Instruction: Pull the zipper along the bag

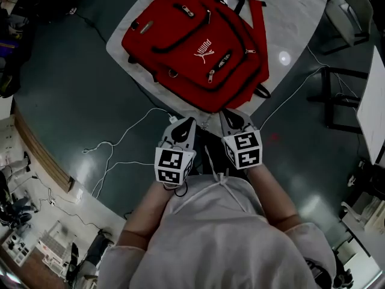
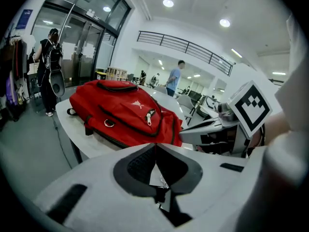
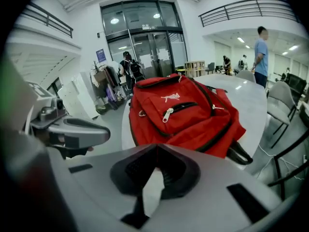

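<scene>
A red backpack (image 1: 192, 47) lies flat on a pale table (image 1: 301, 11), and a silver zipper pull (image 1: 210, 75) shows on its front pocket. Both grippers hover side by side, close to the person's body and short of the table's near edge, apart from the bag. My left gripper (image 1: 189, 120) is shut with nothing in it; its jaws meet at the tip (image 2: 155, 145). My right gripper (image 1: 224, 113) is likewise shut and empty (image 3: 157, 146). The backpack (image 2: 125, 112) and its pull (image 2: 149, 117) lie ahead in the left gripper view. The right gripper view shows the backpack (image 3: 186, 112) and pull (image 3: 167, 115) too.
White cables (image 1: 120, 143) trail over the dark floor left of the grippers. A chair (image 1: 346, 11) and a black frame (image 1: 337, 95) stand to the right of the table. A person in blue (image 3: 260, 47) and another person by the glass doors (image 2: 50, 66) stand far off.
</scene>
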A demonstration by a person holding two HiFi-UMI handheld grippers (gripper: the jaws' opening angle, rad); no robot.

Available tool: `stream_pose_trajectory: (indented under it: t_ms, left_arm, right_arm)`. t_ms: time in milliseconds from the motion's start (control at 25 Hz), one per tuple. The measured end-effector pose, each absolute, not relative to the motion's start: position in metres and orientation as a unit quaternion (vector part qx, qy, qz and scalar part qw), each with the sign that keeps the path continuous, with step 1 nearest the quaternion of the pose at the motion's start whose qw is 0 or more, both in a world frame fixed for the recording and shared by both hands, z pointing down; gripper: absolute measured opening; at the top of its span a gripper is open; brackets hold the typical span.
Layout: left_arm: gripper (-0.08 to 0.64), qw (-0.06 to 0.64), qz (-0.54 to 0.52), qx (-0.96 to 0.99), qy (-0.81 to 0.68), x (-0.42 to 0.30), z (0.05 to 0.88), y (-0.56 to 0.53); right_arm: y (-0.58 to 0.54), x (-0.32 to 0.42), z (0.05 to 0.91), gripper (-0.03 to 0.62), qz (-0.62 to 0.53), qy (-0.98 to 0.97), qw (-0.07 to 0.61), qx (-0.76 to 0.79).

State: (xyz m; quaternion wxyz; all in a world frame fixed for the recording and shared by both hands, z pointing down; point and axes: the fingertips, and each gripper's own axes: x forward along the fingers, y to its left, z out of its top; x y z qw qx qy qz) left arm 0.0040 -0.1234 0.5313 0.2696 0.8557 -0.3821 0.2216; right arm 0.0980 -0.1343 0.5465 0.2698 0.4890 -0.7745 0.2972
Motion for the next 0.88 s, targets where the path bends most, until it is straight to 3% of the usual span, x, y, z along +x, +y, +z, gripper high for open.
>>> stream_pose_trajectory:
  t_ms: [360, 520, 880]
  left_arm:
    - [0.026, 0.322, 0.250, 0.831, -0.379, 0.032, 0.589, -0.105]
    - [0.145, 0.329, 0.270, 0.824, -0.373, 0.044, 0.605, -0.103]
    - [0.150, 0.321, 0.348, 0.809, -0.348, 0.059, 0.630, -0.100]
  right_arm:
    - [-0.136, 0.112, 0.606, 0.028, 0.361, -0.766, 0.309, 0.432]
    - [-0.138, 0.111, 0.618, 0.028, 0.386, -0.766, 0.327, 0.397]
    - [-0.138, 0.106, 0.627, 0.028, 0.386, -0.770, 0.356, 0.363]
